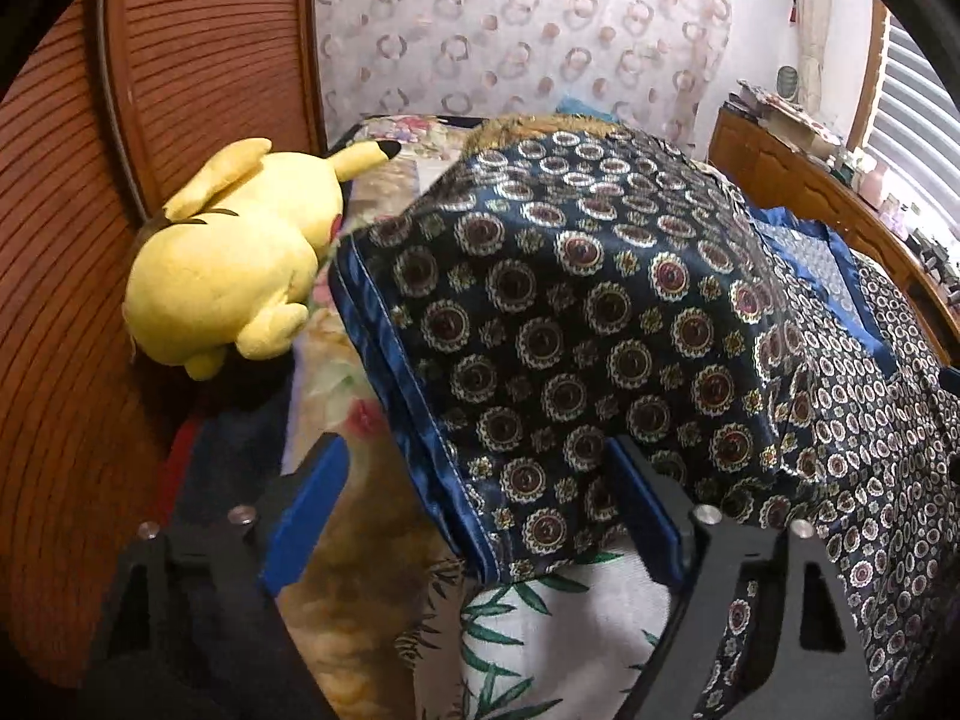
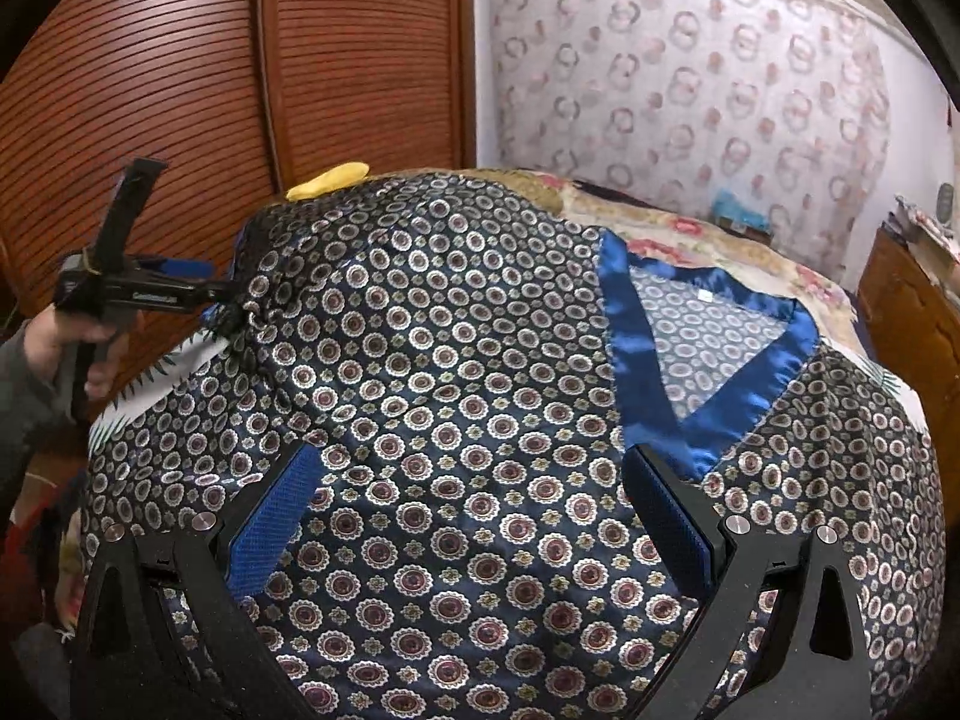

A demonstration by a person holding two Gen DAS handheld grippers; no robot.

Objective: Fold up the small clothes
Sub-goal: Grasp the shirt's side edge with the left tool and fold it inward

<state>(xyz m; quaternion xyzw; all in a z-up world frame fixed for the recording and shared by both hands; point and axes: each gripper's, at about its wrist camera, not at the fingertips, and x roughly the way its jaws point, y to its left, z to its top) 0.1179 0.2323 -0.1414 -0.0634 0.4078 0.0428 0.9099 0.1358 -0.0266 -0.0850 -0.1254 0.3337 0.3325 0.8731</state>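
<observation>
A dark blue satin garment (image 2: 468, 396) with circle medallions and a bright blue V-neck collar (image 2: 636, 324) lies spread on the bed. My right gripper (image 2: 468, 510) is open just above its middle, touching nothing. My left gripper (image 1: 474, 504) is open, with the garment's blue-trimmed sleeve edge (image 1: 420, 414) lying between the jaws and draped over the right finger (image 1: 645, 510). In the right wrist view the left gripper (image 2: 225, 297) sits at the garment's bunched left edge, held by a hand.
A yellow plush toy (image 1: 228, 264) lies at the bed's far left by the brown slatted wardrobe (image 1: 72, 300). A white leaf-print sheet (image 1: 540, 630) and floral cover (image 2: 690, 234) lie under the garment. A wooden headboard shelf (image 1: 828, 180) with clutter is at right.
</observation>
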